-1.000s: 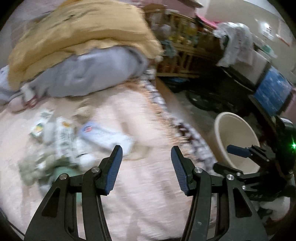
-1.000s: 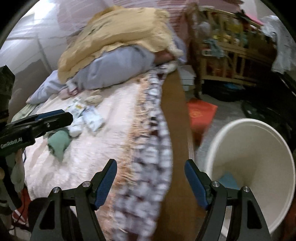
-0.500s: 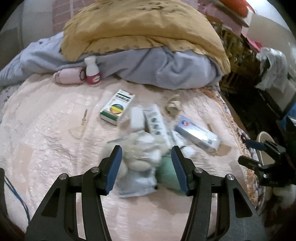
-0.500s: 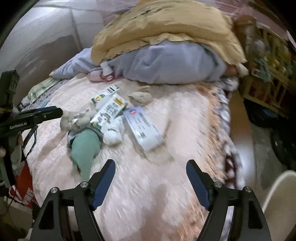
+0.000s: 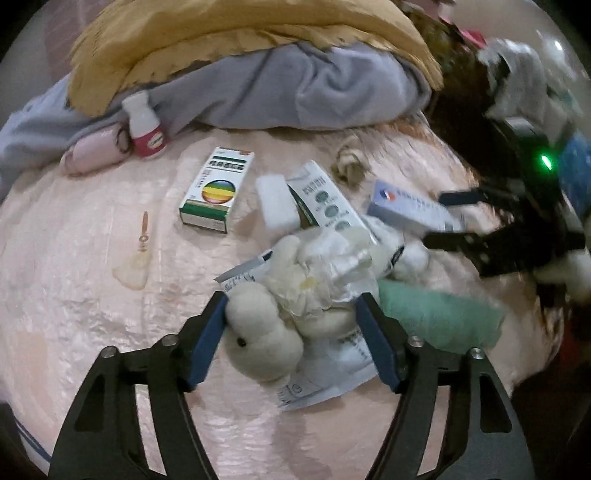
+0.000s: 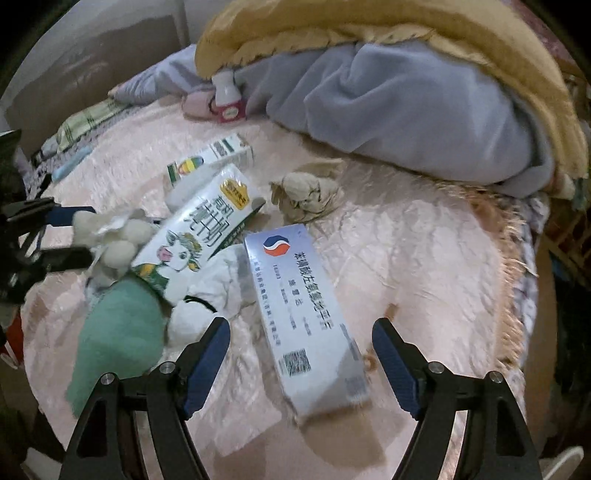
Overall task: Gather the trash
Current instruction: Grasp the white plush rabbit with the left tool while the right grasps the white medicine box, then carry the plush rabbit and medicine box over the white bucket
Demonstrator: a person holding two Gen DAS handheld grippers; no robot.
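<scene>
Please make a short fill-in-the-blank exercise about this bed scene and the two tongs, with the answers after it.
1. The left tongs stand around a cream-coloured ____ toy.
2. The long box between the right tongs has a silver face with a red and ____ logo.
3. The small white bottle has a ____ label.
4. The grey blanket lies under a ____ one.

Answers: plush; blue; red; yellow
</scene>
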